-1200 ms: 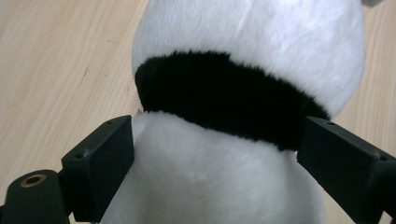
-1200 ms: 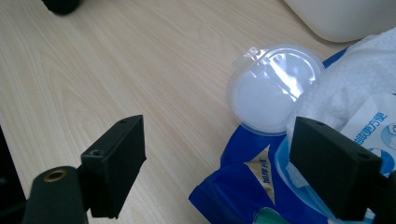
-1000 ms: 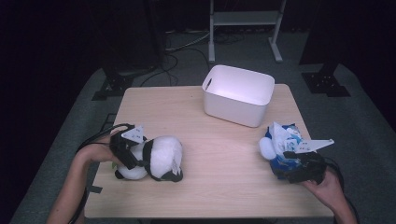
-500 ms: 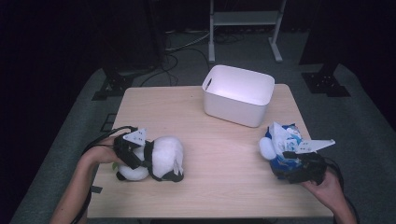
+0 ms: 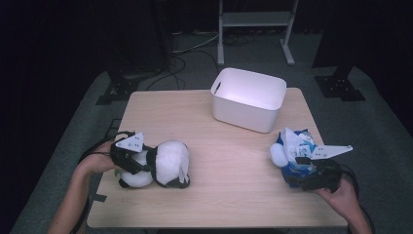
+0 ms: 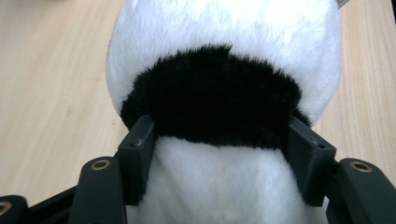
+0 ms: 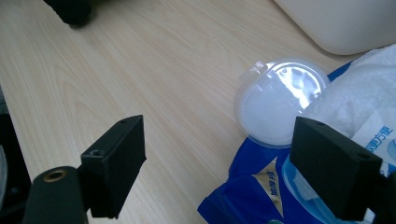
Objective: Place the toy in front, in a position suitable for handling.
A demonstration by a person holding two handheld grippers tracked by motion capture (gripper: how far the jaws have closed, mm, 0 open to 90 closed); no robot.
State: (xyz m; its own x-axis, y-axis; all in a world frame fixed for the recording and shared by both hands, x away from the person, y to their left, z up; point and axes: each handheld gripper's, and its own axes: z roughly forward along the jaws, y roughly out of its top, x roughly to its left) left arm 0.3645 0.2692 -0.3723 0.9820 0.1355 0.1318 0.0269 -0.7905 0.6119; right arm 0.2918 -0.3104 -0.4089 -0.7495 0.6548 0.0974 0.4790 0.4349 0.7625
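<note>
I had the left gripper [image 6: 219, 154] clenched on the one plush panda [image 5: 163, 163], its jaws having just closed onto the black band between head and body; the toy lay on the wooden table [image 5: 219, 146] straight ahead of them. My right gripper [image 7: 224, 172] stood released, jaws wide, over one blue wet-wipes pack [image 7: 247, 196], its round clear lid [image 7: 280, 100] flipped open between them. One white bin [image 5: 249, 99] sat beyond, unobstructed.
</note>
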